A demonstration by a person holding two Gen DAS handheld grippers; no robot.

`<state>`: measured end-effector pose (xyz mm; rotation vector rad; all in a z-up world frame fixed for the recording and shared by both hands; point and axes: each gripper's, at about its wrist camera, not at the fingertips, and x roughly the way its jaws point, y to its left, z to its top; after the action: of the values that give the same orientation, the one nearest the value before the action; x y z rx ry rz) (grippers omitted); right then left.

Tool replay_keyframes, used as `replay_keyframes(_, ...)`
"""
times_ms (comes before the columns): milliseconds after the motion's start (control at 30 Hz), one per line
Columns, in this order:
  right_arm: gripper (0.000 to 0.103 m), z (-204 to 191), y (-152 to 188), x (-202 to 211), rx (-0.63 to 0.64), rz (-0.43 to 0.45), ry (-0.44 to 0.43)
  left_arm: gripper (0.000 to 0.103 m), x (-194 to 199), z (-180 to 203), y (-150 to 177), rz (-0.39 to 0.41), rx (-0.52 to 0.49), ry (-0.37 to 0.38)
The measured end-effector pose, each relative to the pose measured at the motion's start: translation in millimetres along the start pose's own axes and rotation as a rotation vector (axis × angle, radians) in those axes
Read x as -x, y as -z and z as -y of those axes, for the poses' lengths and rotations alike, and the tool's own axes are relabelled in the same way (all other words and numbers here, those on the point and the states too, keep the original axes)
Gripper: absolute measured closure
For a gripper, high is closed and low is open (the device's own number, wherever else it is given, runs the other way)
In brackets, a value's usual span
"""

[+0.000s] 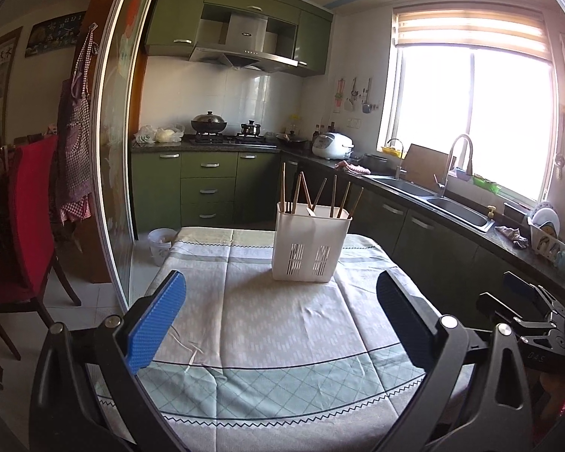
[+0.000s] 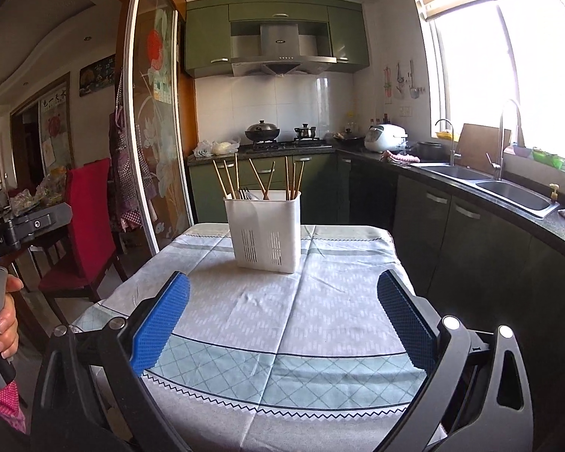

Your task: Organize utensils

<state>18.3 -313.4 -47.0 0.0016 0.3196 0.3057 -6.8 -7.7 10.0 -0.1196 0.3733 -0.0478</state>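
Nearest: left gripper (image 1: 280, 324), black angular frame, blue pads with a fine dimpled weave; jaws spread wide, nothing between them, only cloth below. Right gripper (image 2: 282, 324), same build, blue mesh-textured pads, likewise spread wide and empty. In the right wrist view a hand (image 2: 5, 324) wraps a grey handle at the left edge.

Under both: tablecloth (image 1: 267, 339), soft woven fabric, creased, printed in pale grey dashes, then a mint band of diamond lattice edged with a dark zigzag line.

Mid-table, well apart from both grippers: white plastic utensil holder (image 1: 310, 246), boxy with rounded corners, slotted vents low on its front face, standing upright on the cloth. Chopsticks (image 1: 335, 196), slim wooden rods, lean out of its top at mixed angles. Metal fork tines (image 2: 246, 193) show at the rim in the right wrist view.

Left of the table: chair (image 1: 30, 218) draped in red fabric.

Beyond: glossy green cabinets (image 1: 207, 192), dark speckled stone counter, double steel sink (image 1: 455, 213) with arched tap, white rounded rice cooker (image 1: 331, 145), lidded black wok (image 1: 209, 123) on the hob.
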Motion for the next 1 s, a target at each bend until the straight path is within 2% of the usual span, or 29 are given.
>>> replay_keyframes(267,0.005,-2,2,5,0.010,-0.003,0.025,0.007,-7,3,16,-0.030,-0.022,-0.056)
replay_keyframes(467,0.005,2,8,3,-0.003,-0.025,0.027,0.007,-12,4,23,-0.058,-0.013,-0.039)
replay_keyframes(1000,0.005,5,9,8,-0.004,-0.024,0.032,0.007,-5,7,25,-0.051,-0.013,-0.021)
